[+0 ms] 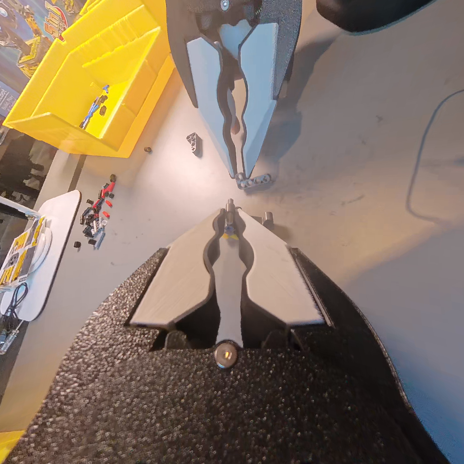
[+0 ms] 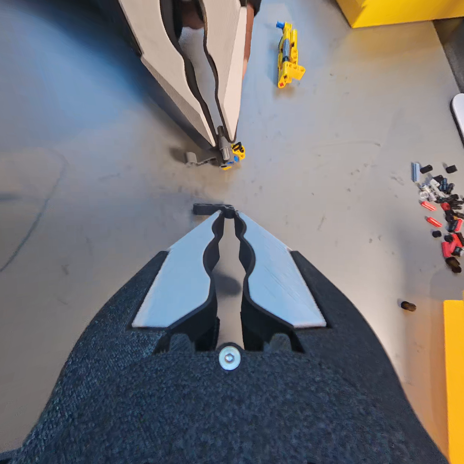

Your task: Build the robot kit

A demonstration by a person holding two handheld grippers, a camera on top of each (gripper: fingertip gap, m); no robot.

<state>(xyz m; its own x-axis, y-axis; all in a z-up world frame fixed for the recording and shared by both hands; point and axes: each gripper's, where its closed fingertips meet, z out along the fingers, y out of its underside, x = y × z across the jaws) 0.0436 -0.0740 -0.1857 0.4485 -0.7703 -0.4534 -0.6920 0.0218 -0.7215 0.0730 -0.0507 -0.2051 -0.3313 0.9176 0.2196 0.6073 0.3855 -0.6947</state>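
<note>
My left gripper (image 1: 229,213) is shut on a small toy-brick assembly (image 1: 229,221) made of a grey pin with blue and yellow parts, held just above the grey table. It also shows in the right wrist view (image 2: 231,153), gripped by the left gripper (image 2: 224,143) coming in from the top. My right gripper (image 2: 228,212) is shut on one end of a grey beam with holes (image 2: 207,209). In the left wrist view the right gripper (image 1: 239,175) and its beam (image 1: 254,180) hang tip to tip with the assembly, a short gap apart.
A yellow bin (image 1: 62,130) with a few small parts stands at the left. A black angled piece (image 1: 193,141) and a pile of red and black pieces (image 1: 98,216) lie on the table. A yellow built section (image 2: 288,55) lies farther off. A thin cable (image 1: 421,150) curves at the right. My hands' fingertips stand some 5 centimeters from each other. The yellow built section (image 2: 288,55) lies around 15 centimeters away from my left fingertips.
</note>
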